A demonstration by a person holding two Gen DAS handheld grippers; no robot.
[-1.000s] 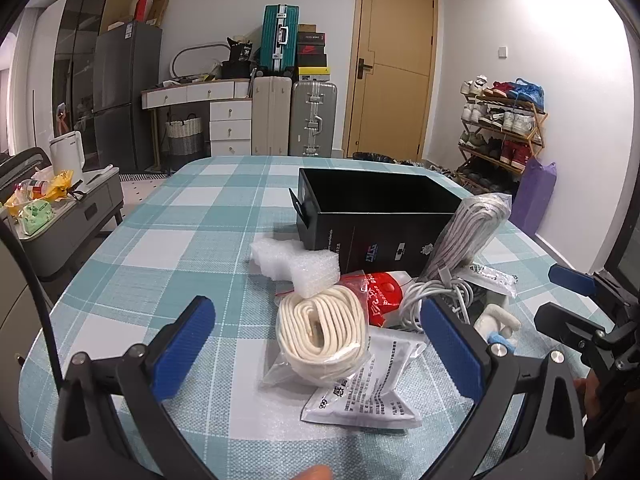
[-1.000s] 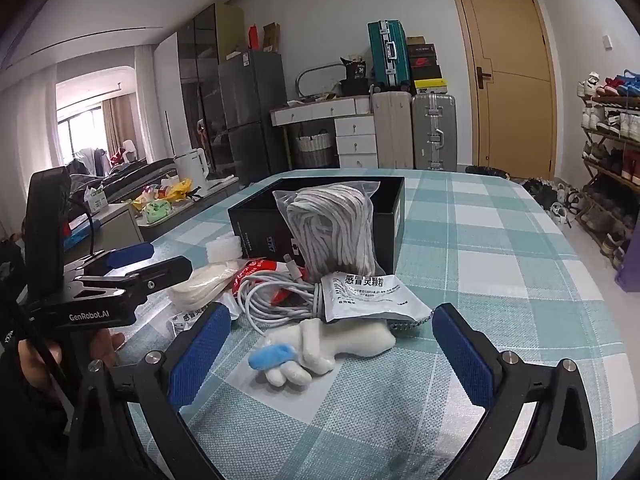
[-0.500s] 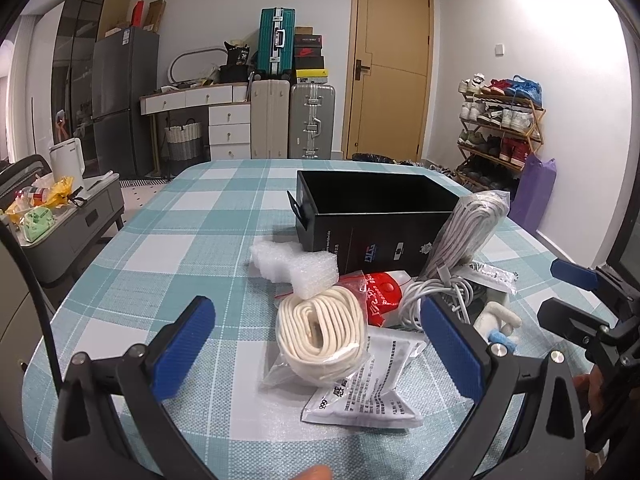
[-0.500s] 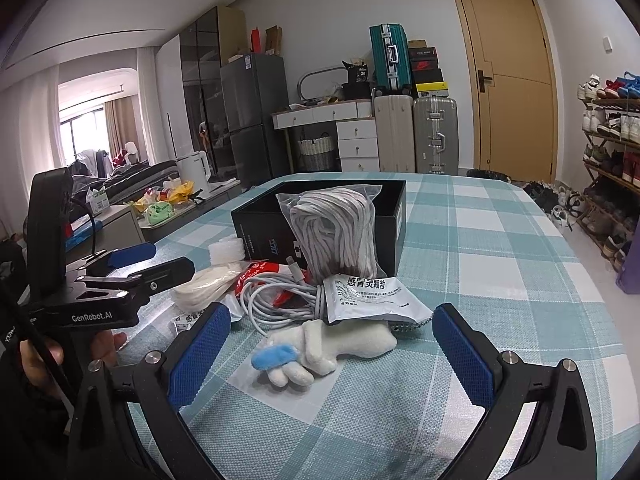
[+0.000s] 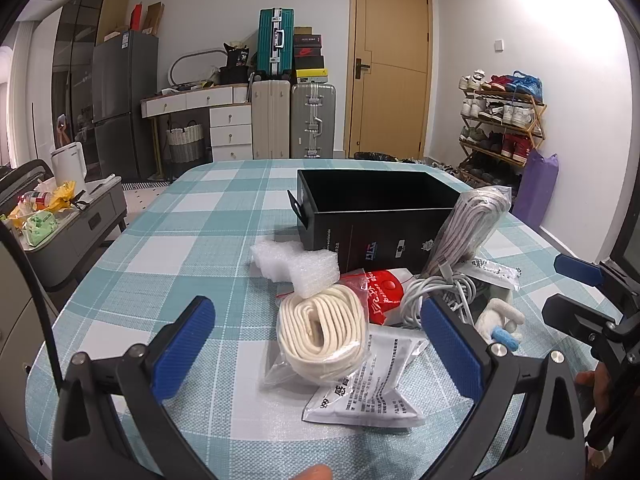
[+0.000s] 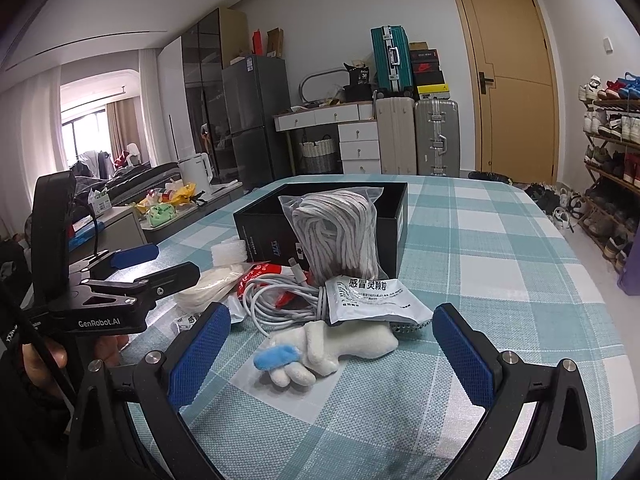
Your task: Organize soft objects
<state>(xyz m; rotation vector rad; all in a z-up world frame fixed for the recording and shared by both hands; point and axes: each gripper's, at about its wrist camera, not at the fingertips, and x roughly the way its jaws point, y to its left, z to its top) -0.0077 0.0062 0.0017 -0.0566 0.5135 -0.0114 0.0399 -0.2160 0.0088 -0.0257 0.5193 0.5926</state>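
Note:
An open black box (image 5: 376, 216) (image 6: 320, 224) stands on the checked table, with a pile of soft things in front of it. A bagged cream rope coil (image 5: 322, 330) lies just ahead of my open left gripper (image 5: 320, 350). White foam (image 5: 298, 262), a red packet (image 5: 378, 290), a white cable (image 5: 438, 298) and a bagged grey cord (image 5: 468, 228) (image 6: 340, 232) lie around it. A white plush toy with a blue part (image 6: 320, 350) lies between the fingers of my open right gripper (image 6: 330, 352). A silver sachet (image 6: 366, 294) rests on the plush.
The teal checked tablecloth (image 5: 180, 248) has free room left of the pile and right of it (image 6: 500, 272). My right gripper (image 5: 588, 300) shows at the left view's right edge, my left gripper (image 6: 132, 280) at the right view's left. Suitcases, drawers and a shoe rack stand behind.
Both views have tilted up slightly, so the box and pile sit a little lower in frame. Nothing on the table has moved and both grippers stay open.

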